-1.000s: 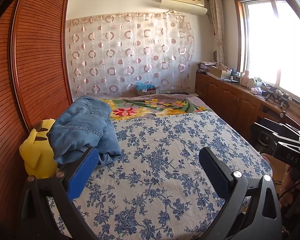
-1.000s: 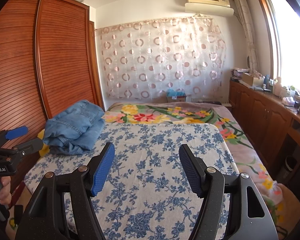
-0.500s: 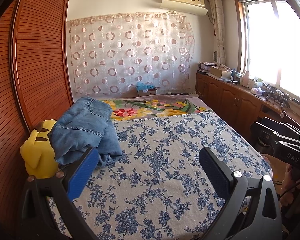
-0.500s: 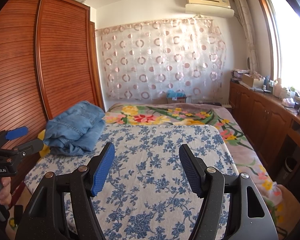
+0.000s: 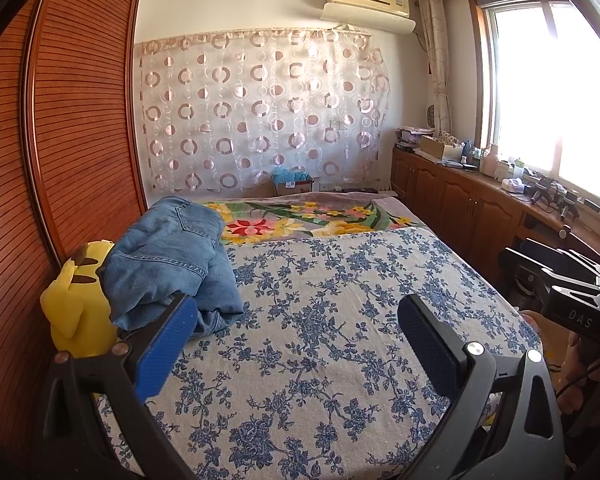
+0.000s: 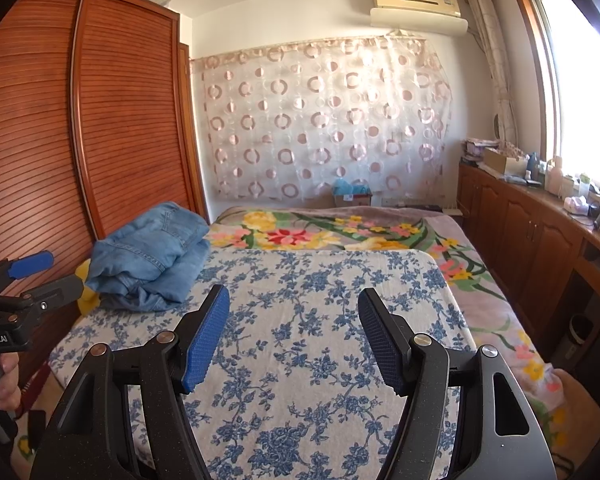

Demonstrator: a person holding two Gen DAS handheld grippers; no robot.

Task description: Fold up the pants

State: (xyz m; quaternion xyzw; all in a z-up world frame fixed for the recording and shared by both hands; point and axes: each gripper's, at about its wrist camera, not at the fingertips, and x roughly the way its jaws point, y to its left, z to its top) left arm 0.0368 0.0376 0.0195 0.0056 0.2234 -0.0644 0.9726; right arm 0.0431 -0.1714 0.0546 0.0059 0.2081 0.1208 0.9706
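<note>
Blue denim pants [image 5: 168, 264] lie bunched in a heap at the bed's left edge, partly on a yellow plush toy [image 5: 80, 308]; they also show in the right wrist view [image 6: 152, 256]. My left gripper [image 5: 296, 320] is open and empty, its left pad just in front of the heap. My right gripper [image 6: 294, 316] is open and empty over the blue floral bedspread [image 6: 312, 320], to the right of the pants. The left gripper also shows at the left edge of the right wrist view [image 6: 28, 276].
A wooden slatted wardrobe [image 5: 80, 128] stands against the bed's left side. A colourful flowered blanket [image 5: 308, 220] covers the far end of the bed. Wooden cabinets [image 5: 460, 208] with clutter run along the right wall under the window.
Both views have barely shifted. The pants and both open grippers stay where they were.
</note>
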